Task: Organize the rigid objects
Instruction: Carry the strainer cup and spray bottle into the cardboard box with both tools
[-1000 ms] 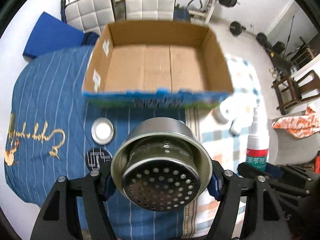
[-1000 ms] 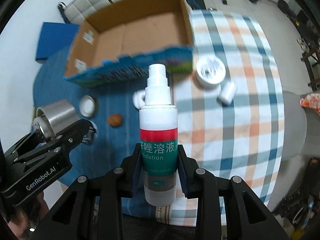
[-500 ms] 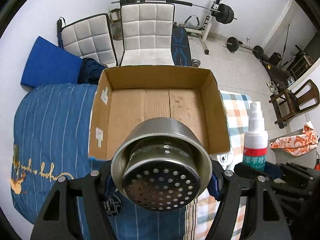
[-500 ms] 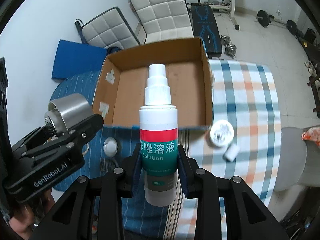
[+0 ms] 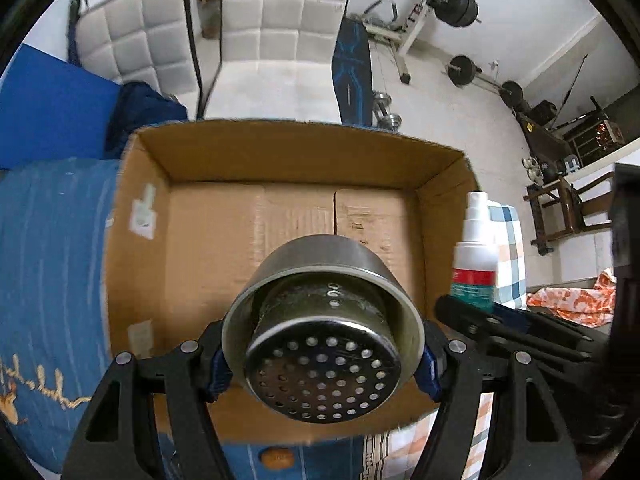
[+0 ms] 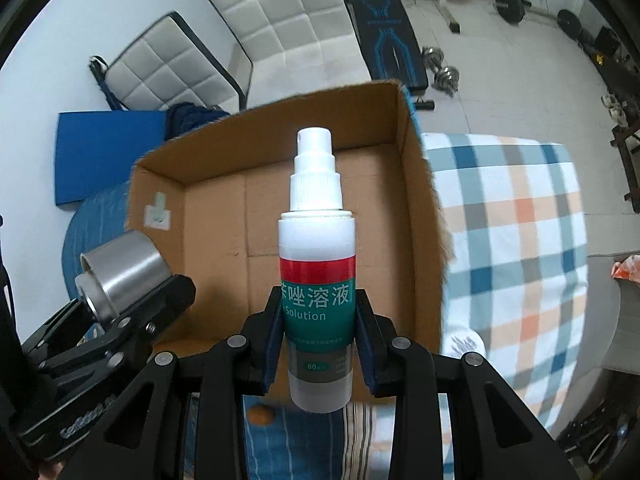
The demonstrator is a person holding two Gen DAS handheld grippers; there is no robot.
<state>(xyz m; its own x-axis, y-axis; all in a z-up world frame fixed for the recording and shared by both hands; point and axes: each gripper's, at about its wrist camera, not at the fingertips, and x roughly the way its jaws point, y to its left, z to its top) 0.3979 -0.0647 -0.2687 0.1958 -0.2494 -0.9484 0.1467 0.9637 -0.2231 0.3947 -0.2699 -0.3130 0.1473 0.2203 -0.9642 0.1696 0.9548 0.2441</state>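
We hold the stiff metal strainer (image 5: 324, 344) by its rim and the light spray bottle (image 6: 317, 276) (smooth plastic) at its waist, jaws tight.

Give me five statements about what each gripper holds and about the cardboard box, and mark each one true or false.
1. The left gripper is shut on a perforated steel cup. True.
2. The right gripper is empty. False: it is shut on a spray bottle.
3. The cardboard box already holds several items. False: its visible floor is bare.
4. The spray bottle's label has a red band above a green one. True.
5. The steel cup is resting on the box floor. False: it is held in the air over the box.
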